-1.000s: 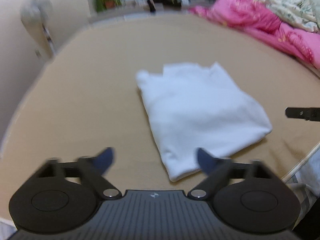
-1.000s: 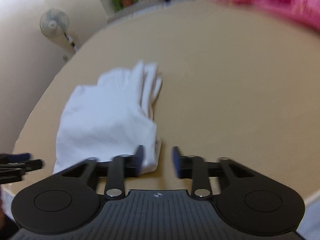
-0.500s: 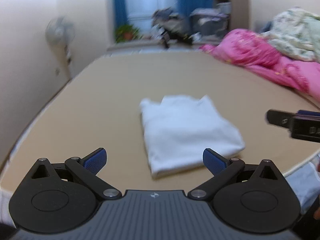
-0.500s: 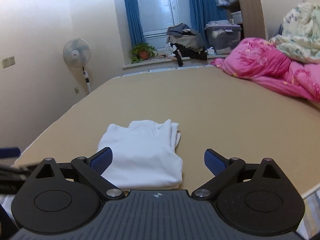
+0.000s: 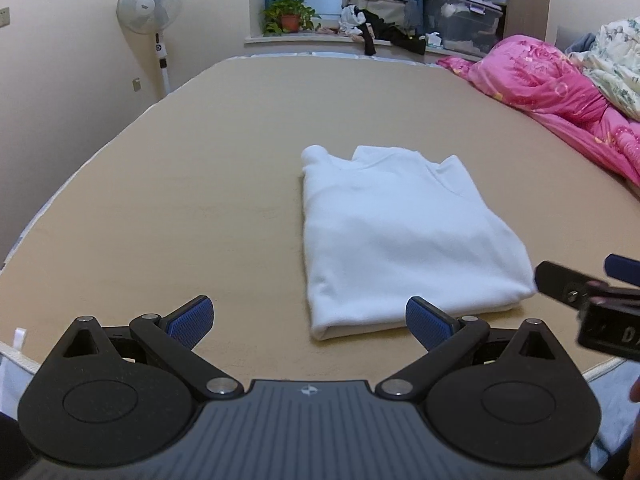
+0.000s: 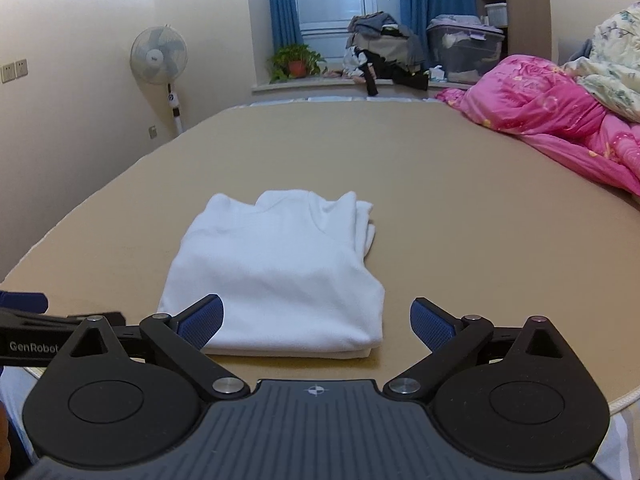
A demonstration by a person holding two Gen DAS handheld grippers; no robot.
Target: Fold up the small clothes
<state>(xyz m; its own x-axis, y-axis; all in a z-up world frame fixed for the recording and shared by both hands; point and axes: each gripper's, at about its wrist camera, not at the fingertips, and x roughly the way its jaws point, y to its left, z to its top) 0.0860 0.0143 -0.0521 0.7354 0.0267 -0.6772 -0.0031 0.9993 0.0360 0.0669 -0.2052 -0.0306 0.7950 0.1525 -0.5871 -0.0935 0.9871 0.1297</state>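
The right wrist view is showing the stacked side edges of the folded white garment; the left wrist view is showing only its flat top. The left gripper is holding its 2 fingers spread wide, gripping nothing, with the garment lying ahead and slightly right on the tan bed surface. The right gripper is likewise spread wide and empty, garment directly ahead, slightly left. A clear storage bin is sitting far ahead, contents unclear.

A folded white cotton garment lies on the flat tan bed surface. A heaped pink quilt lies to its right, a white pedestal fan stands behind and left, and a potted green plant sits on the windowsill behind.
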